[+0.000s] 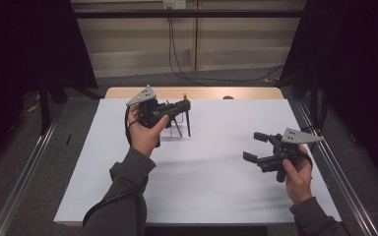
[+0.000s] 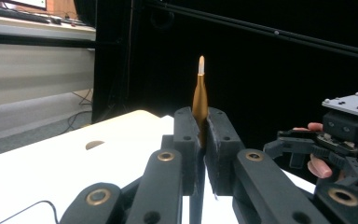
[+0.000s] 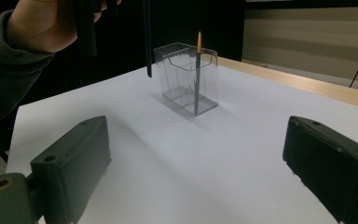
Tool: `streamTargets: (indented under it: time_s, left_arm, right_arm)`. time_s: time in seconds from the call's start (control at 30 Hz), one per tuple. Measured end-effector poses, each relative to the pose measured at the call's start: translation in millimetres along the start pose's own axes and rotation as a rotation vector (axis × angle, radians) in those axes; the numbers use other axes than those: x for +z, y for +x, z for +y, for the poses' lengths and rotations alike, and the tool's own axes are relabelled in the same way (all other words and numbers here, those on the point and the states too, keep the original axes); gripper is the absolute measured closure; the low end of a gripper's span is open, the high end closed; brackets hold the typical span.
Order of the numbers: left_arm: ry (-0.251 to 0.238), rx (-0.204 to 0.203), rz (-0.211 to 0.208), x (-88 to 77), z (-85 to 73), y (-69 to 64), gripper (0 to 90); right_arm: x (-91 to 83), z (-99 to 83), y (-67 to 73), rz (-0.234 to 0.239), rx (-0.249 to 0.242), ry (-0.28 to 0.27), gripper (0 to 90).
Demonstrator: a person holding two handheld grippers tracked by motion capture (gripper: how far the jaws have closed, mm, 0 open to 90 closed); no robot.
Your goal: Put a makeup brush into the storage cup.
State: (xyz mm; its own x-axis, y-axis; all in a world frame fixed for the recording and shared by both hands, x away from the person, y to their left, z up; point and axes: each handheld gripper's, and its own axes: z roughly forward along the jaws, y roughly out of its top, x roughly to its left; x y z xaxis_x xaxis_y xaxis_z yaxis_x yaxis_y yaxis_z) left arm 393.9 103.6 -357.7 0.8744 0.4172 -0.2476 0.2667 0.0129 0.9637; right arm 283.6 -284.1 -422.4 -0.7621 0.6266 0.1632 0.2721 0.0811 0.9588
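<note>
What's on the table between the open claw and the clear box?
Nothing. In the right gripper view, bare white table runs from the right claw to the clear box, which holds a pen.

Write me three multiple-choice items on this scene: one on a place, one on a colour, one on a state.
1. The clear box stands
A. on the white table
B. on the floor
C. in the right gripper

2. The top of the pen in the left gripper is
A. red
B. green
C. gold

3. The right gripper is
A. shut on a pen
B. open and empty
C. shut on the box

Answers:
1. A: the clear box rests on the white table.
2. C: the pen rises gold from the left gripper.
3. B: the right gripper has its jaws wide apart.
</note>
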Motion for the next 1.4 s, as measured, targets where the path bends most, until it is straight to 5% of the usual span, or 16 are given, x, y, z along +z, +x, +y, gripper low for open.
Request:
streamTargets:
  time_s: [1.4]
  left_arm:
    - [-0.037,0.017,0.138,-7.7,8.9,31.8,84.0]
  right_arm:
    - [-0.6,0.4,-0.7,0.001,-0.001,-0.003,6.9]
